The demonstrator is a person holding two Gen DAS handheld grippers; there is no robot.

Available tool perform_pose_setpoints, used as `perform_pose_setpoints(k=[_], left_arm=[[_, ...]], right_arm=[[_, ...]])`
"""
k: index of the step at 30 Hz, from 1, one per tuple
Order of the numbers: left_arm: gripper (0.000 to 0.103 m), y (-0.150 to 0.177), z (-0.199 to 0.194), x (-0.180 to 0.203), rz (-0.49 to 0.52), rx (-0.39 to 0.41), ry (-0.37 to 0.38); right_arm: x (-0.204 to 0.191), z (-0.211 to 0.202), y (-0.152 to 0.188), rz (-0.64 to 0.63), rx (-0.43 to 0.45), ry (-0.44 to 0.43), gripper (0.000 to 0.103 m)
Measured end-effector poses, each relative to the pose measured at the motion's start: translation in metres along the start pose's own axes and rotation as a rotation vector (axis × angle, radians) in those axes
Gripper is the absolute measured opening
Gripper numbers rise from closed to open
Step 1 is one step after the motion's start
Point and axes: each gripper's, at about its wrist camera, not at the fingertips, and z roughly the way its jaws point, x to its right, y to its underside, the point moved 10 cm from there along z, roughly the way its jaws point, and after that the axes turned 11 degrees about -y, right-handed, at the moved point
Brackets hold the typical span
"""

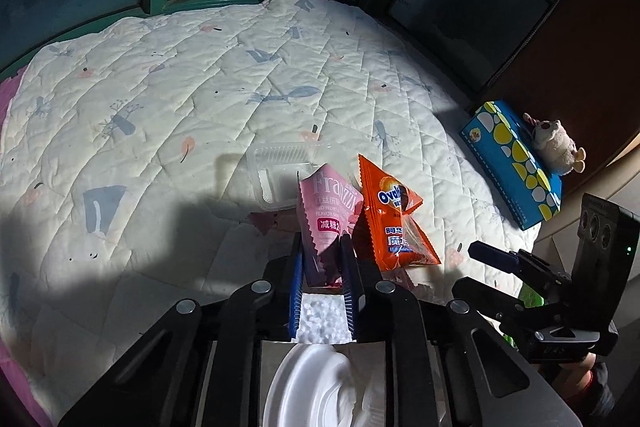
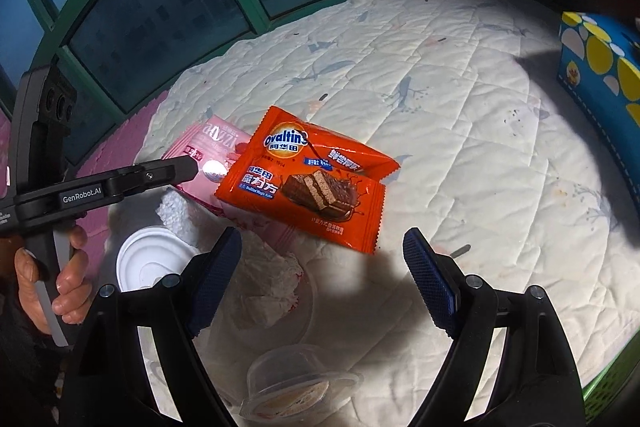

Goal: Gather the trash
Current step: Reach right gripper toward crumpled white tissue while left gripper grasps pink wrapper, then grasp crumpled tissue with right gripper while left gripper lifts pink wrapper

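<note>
Your left tool (image 1: 322, 247) is clenched on the pink wrapper (image 1: 326, 211), held up over the bed (image 1: 160, 99). The orange Ovaltine wrapper (image 2: 308, 179) hangs against it on the right side; whether it is pinched too, you cannot tell. Your right tool (image 2: 322, 251) is spread wide with nothing in it, and the orange wrapper lies just ahead, its long axis slanting across the gap. The bed beyond is open, but a crumpled tissue (image 2: 268, 287) and a clear plastic cup (image 2: 296, 383) crowd beneath.

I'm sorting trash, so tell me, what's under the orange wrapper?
The orange wrapper overlaps the pink wrapper pinched by the left gripper. Below them lie white foam and crumpled paper on the quilt. Anything directly beneath is covered.
</note>
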Motion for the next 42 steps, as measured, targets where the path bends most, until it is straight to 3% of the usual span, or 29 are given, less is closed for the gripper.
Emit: perform_pose_setpoints(k=[8,12,19,24,36,42], left_arm=[[0.014,-0.014,-0.018,0.000,-0.002,0.058,-0.002],[0.011,-0.018,-0.031,0.000,0.004,0.083,-0.005],[0.011,-0.027,-0.055,-0.007,-0.001,0.128,-0.008],[0.011,-0.032,-0.078,-0.003,0.006,0.173,-0.005],[0.011,-0.042,-0.141,0.002,0.003,0.289,-0.019],[0.011,-0.034,-0.162,0.038,0.054,0.304,0.042]], right_arm=[[-0.035,0.003,0.009,-0.084,-0.030,-0.038,0.074],[-0.049,0.017,0.014,-0.145,-0.082,-0.014,0.058],[-0.055,0.027,0.028,-0.205,-0.124,0.055,0.047],[-0.056,0.022,0.029,-0.213,-0.093,0.074,0.042],[-0.088,-0.024,0.012,-0.172,0.063,-0.019,0.041],[-0.084,-0.070,0.006,-0.115,0.182,-0.007,0.041]])
